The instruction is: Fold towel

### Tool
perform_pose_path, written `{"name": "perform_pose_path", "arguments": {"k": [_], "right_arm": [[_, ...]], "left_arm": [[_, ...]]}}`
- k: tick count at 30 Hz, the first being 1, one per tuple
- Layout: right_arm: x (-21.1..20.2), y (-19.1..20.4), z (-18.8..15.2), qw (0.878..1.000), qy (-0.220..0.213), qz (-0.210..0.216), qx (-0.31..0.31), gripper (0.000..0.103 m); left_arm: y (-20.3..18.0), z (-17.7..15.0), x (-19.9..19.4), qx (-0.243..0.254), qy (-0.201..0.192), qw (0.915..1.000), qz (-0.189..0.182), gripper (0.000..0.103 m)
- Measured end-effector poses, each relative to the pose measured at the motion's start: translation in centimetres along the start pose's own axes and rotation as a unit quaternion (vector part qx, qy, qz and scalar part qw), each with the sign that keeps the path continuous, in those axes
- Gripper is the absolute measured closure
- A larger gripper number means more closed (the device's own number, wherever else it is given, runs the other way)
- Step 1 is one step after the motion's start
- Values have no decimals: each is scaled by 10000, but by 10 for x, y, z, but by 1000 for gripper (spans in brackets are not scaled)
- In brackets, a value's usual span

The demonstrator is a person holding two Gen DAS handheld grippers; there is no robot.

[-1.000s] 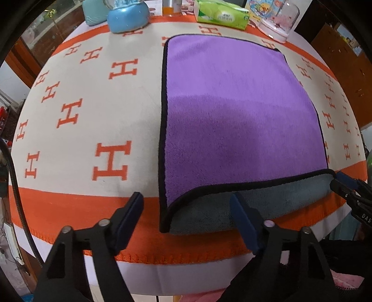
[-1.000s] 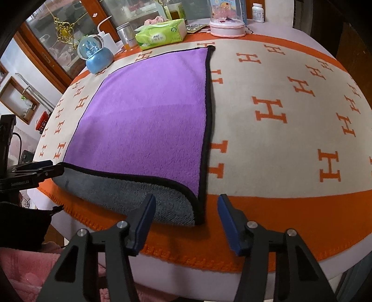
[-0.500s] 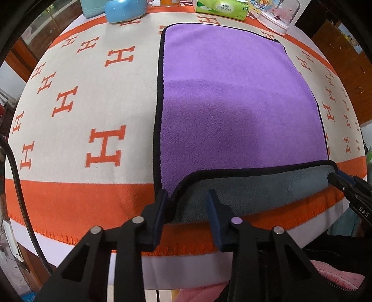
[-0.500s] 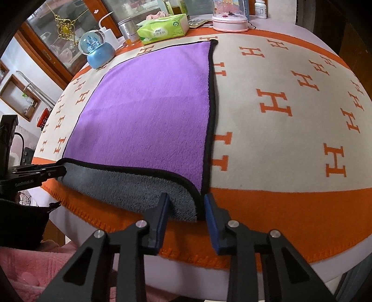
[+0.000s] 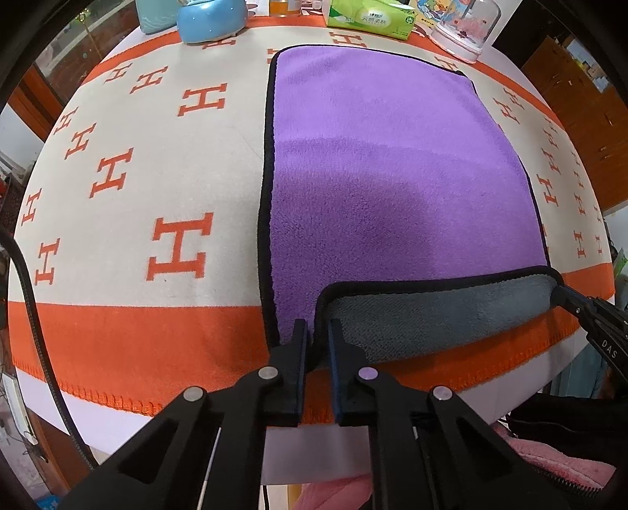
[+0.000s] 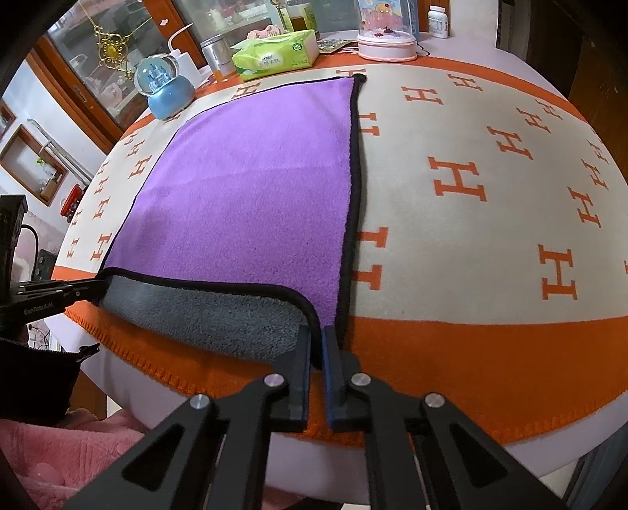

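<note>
Ahead of my left gripper the purple towel lies flat and bare: open passage. Beyond it, the far table edge is crowded: blue snow globe, green tissue pack, pink-based dome. Cloth to my right gripper's right is unobstructed.

Near corner of purple towel with grey underside and black trim hidden between left gripper fingers; opposite corner likewise inside right gripper. Light-blue domed ornament, far ahead-left of left gripper, cut by top edge. Print on green tissue pack too small to read.
</note>
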State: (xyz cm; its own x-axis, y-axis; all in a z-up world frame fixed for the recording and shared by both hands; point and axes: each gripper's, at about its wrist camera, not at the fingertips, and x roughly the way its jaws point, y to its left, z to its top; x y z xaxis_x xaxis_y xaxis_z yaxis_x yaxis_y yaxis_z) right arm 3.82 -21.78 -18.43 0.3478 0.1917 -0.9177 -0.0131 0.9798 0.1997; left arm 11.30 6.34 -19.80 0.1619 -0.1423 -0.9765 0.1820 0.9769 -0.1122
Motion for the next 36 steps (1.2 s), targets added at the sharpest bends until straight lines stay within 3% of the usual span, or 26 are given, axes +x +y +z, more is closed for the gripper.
{"name": "perform_pose_path", "arguments": {"k": [16,36], "right_arm": [[-15,1,16,9998,-200,31,-65,99],[-60,10,94,9933,-1013,161,-527,99]], "left_arm": [[2,15,-31,-10,-233,9997,36,98],[7,76,-94,200,-939,9953,105,98]]}}
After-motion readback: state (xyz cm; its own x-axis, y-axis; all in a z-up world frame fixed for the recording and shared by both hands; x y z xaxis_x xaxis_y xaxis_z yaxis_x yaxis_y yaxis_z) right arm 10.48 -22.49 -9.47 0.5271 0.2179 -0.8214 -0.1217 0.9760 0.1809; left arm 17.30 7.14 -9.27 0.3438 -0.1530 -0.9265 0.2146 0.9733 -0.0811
